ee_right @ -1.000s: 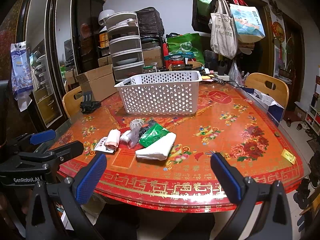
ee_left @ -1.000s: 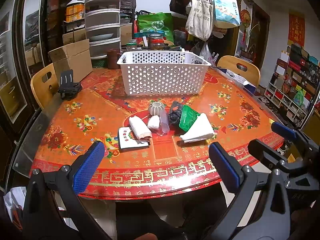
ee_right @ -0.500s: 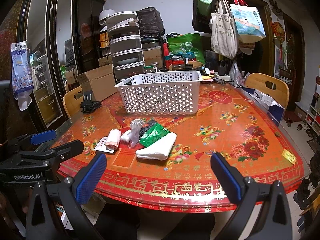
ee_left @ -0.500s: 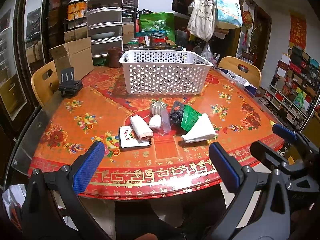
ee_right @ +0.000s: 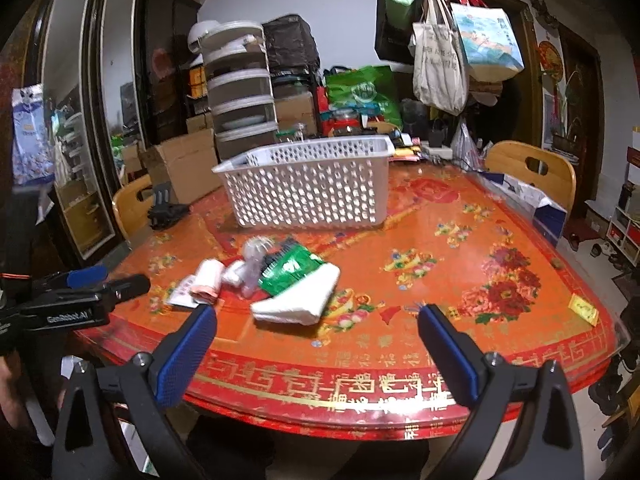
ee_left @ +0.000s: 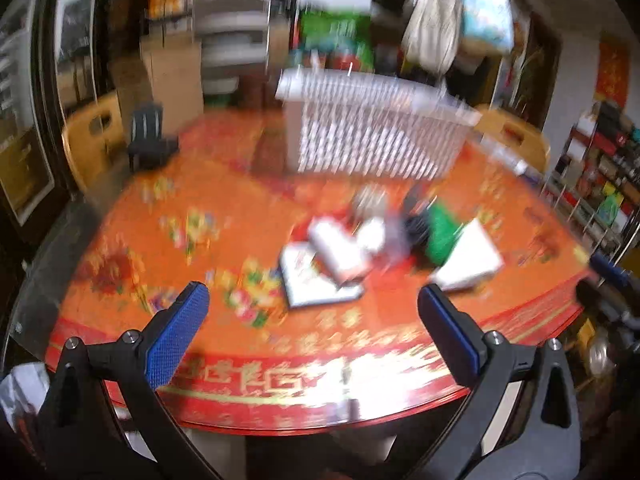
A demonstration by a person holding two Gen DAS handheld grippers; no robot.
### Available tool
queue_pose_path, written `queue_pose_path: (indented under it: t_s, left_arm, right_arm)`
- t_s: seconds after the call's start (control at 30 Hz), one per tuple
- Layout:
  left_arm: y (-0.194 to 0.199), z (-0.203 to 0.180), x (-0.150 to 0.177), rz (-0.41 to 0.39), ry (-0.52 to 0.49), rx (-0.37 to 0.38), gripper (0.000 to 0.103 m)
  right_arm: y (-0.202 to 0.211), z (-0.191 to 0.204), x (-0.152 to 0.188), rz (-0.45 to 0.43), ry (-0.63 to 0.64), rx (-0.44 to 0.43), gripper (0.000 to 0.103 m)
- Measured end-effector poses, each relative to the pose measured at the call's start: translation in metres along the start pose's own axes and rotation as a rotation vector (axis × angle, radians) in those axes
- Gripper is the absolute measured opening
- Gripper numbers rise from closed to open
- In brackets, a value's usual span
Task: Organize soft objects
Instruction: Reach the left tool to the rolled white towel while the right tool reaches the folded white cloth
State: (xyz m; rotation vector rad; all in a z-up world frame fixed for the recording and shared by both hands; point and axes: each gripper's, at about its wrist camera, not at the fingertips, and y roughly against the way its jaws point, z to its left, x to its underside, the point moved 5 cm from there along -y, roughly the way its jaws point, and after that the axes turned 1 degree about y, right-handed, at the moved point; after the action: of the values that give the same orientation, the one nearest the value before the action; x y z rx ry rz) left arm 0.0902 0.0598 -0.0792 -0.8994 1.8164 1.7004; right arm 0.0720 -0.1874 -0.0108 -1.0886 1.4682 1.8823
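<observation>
The soft objects [ee_right: 280, 280] are being left clustered just before the white basket [ee_right: 308, 184], back from the table [ee_right: 500, 232] edge. Both the left hand-held gripper [ee_left: 312, 328] and the right hand-held gripper [ee_right: 318, 344] are being held released, nothing between them, the right one's jaws closing slightly.

A white perforated basket [ee_right: 308, 184] stands upright toward the back of the red patterned surface [ee_right: 460, 264]. In front of it, well apart, lies a huddle of soft things: a folded white cloth [ee_right: 298, 300] at the near side, a green packet [ee_right: 290, 268] touching it, and a pale pink roll [ee_right: 208, 282] resting on a flat white packet [ee_right: 182, 292] at the left.
</observation>
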Motion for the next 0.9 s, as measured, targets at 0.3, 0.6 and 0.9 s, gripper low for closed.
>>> queue_pose_path:
  t_s: [0.3, 0.6, 0.9]
  left_arm:
    - [-0.039, 0.021, 0.013, 0.025, -0.001, -0.001, 0.103]
    - [-0.054, -0.019, -0.004, 0.037, -0.032, 0.099, 0.098]
    - [-0.079, -0.032, -0.016, 0.067, -0.033, 0.099, 0.075]
  right_arm:
    - [-0.05, -0.01, 0.024, 0.105, -0.05, -0.075, 0.08]
    - [-0.071, -0.003, 0.014, 0.122, -0.023, -0.096, 0.081]
    - [-0.093, 0.001, 0.007, 0.154, -0.005, -0.141, 0.073]
